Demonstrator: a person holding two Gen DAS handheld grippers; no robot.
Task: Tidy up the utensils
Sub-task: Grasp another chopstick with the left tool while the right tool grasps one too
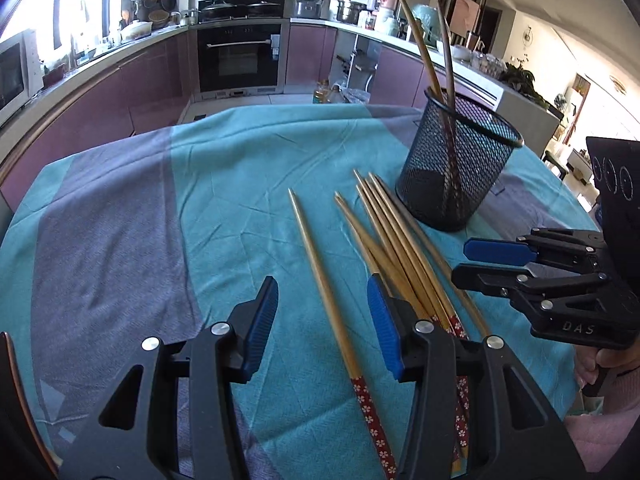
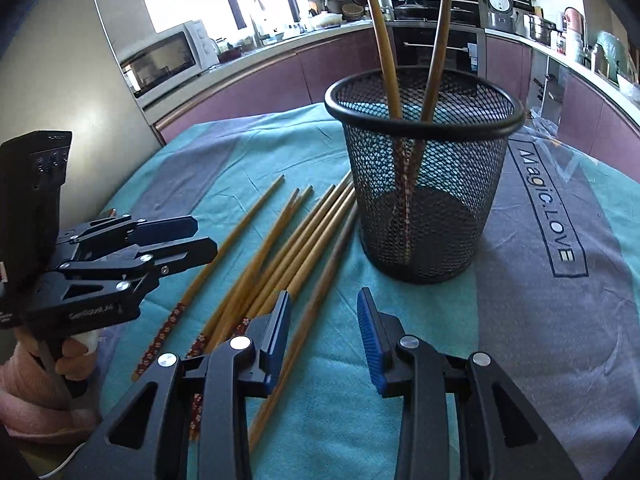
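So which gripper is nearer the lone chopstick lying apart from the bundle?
Left. The left gripper hangs right over the lone chopstick, jaws open either side of it. The right gripper sits beyond the bundle, toward the mesh cup.

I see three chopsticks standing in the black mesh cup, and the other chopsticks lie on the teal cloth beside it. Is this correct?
Not quite. The black mesh cup holds two chopsticks, not three; the right wrist view shows both leaning on its rim. The other chopsticks do lie on the teal cloth beside it.
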